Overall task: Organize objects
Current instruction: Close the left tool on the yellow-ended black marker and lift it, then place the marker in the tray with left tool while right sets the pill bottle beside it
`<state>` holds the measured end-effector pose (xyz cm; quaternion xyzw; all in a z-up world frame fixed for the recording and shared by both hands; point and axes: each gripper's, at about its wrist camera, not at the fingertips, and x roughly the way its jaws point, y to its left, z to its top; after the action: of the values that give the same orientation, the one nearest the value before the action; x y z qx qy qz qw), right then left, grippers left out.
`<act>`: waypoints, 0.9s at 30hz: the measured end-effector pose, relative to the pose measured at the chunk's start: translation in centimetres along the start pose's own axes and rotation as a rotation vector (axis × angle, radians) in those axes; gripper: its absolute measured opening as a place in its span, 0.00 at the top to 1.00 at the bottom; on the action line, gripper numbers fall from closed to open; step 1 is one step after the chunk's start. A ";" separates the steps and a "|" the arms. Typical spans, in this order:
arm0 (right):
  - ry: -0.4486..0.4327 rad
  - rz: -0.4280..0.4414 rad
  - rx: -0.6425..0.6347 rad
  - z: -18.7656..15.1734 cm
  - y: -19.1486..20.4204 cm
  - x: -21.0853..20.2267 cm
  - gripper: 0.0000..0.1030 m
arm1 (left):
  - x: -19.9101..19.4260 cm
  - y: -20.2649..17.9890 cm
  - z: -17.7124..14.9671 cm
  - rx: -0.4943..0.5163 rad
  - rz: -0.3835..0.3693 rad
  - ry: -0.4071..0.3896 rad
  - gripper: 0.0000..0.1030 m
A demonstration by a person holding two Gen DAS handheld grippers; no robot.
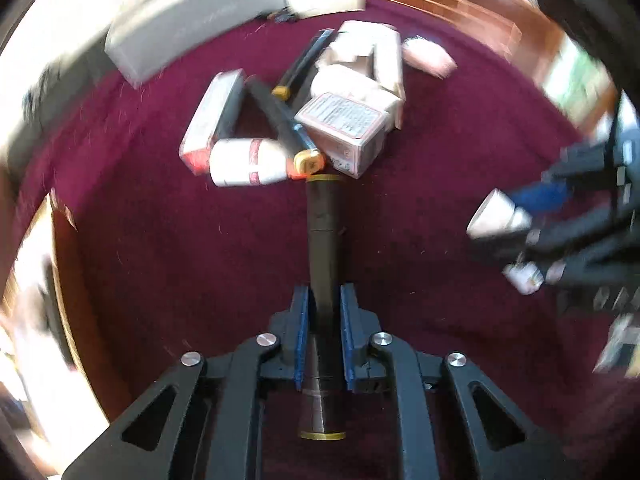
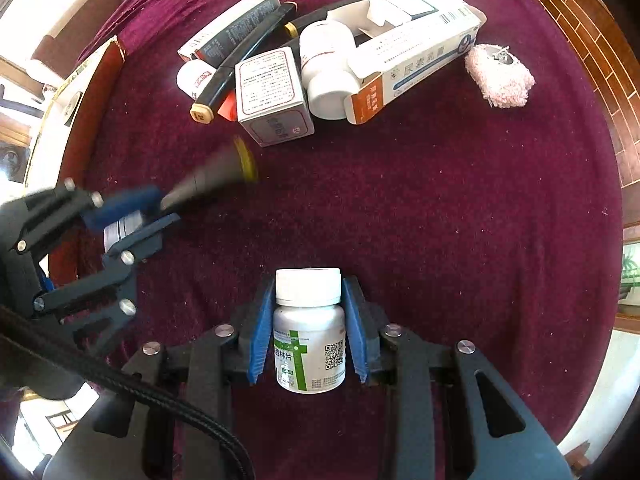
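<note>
While clamped, left gripper (image 1: 324, 312): a dark, gold-ringed marker (image 1: 322, 240) is pinched between nearly closed jaws.
Right gripper (image 2: 308, 316): a white plastic pill bottle (image 2: 309, 332) is gripped between part-open jaws.

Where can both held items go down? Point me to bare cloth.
Bare maroon cloth lies between the pile and the white pill bottle in the right gripper, stretching right below the pink fluffy pad. Crowded: medicine boxes, markers, bottles around them. The left gripper holds a dark tube.

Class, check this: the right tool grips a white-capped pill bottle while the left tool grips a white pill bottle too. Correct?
Not quite. The left tool grips a dark cylindrical tube with gold end rings, as the left wrist view shows. The right tool does grip the white-capped pill bottle.
</note>
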<state>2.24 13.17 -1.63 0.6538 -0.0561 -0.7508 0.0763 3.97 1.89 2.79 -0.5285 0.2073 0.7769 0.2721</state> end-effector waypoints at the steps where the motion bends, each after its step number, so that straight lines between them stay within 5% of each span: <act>1: 0.000 -0.003 -0.007 0.0 -0.4 0.0 0.70 | -0.1 0.5 -0.2 -0.064 -0.033 -0.001 0.89; 5: -0.006 0.017 -0.021 0.6 0.1 -0.3 0.70 | -1.8 2.9 -1.1 -0.258 -0.111 -0.042 0.89; 9: -0.016 0.072 -0.023 0.9 0.4 -0.6 0.70 | -4.1 4.4 -2.0 -0.328 -0.102 -0.095 0.89; 18: -0.031 0.238 -0.053 0.0 2.3 -3.8 0.70 | -8.9 9.4 -5.5 -0.531 -0.045 -0.172 0.89; 27: 0.008 0.486 -0.150 4.0 11.3 -3.5 0.69 | -13.8 18.5 -10.2 -0.734 0.111 -0.198 0.89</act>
<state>-0.75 2.71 4.44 0.6167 -0.1554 -0.7099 0.3027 3.33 -21.30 12.69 -0.5014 -0.0839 0.8601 0.0410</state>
